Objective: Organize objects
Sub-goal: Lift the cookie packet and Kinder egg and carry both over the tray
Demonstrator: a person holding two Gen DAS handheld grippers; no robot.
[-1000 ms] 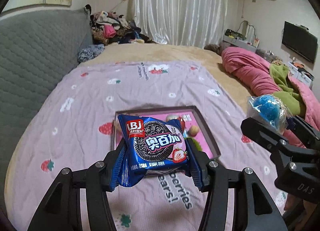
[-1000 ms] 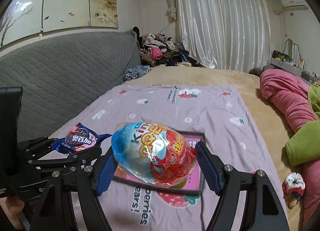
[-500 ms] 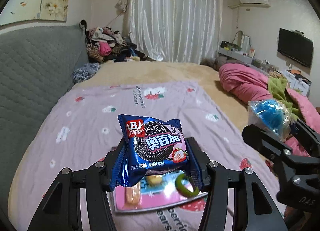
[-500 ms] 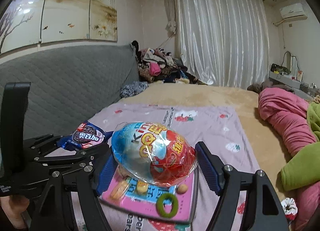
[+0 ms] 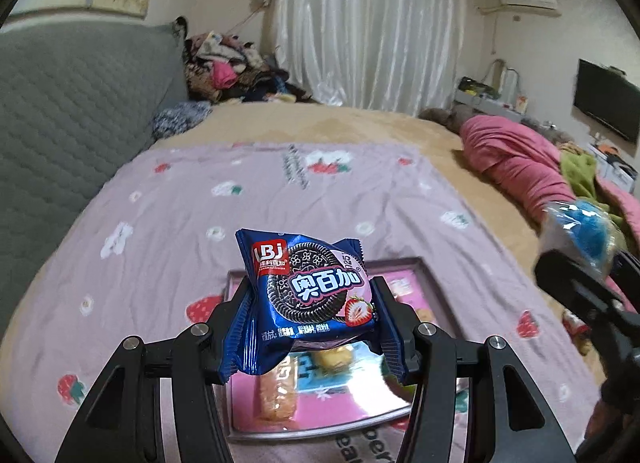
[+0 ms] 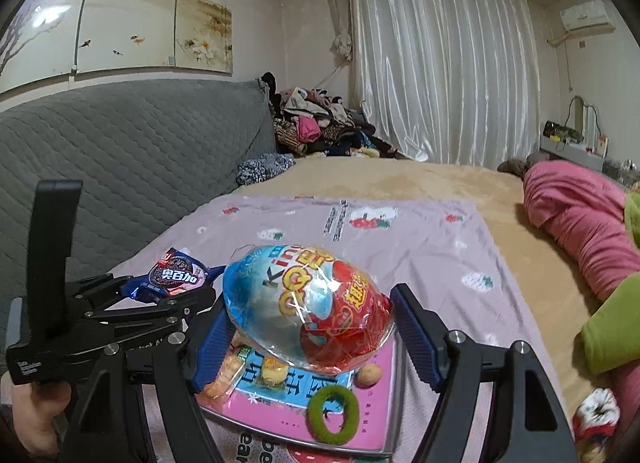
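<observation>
My left gripper [image 5: 312, 327] is shut on a blue cookie packet [image 5: 308, 295] and holds it above a pink tray [image 5: 436, 287] on the bed. My right gripper [image 6: 316, 331] is shut on a blue and red wrapped toy egg [image 6: 308, 311], held above the same tray [image 6: 384, 403]. The tray holds small snacks [image 6: 224, 375], a nut [image 6: 368, 375] and a green hair tie [image 6: 332, 415]. The left gripper and its packet [image 6: 176, 275] show at the left in the right wrist view. The right gripper with the egg [image 5: 580, 231] shows at the right in the left wrist view.
The tray lies on a lilac strawberry-print sheet [image 5: 280, 191] over a tan bed. A grey quilted headboard [image 6: 140, 151] is at the left. Pink and green bedding [image 6: 580, 223] lies at the right. Piled clothes [image 6: 316, 127] sit at the far corner.
Both views tilt back down a little and the tray shows more fully under the held items. Both grippers keep their hold.
</observation>
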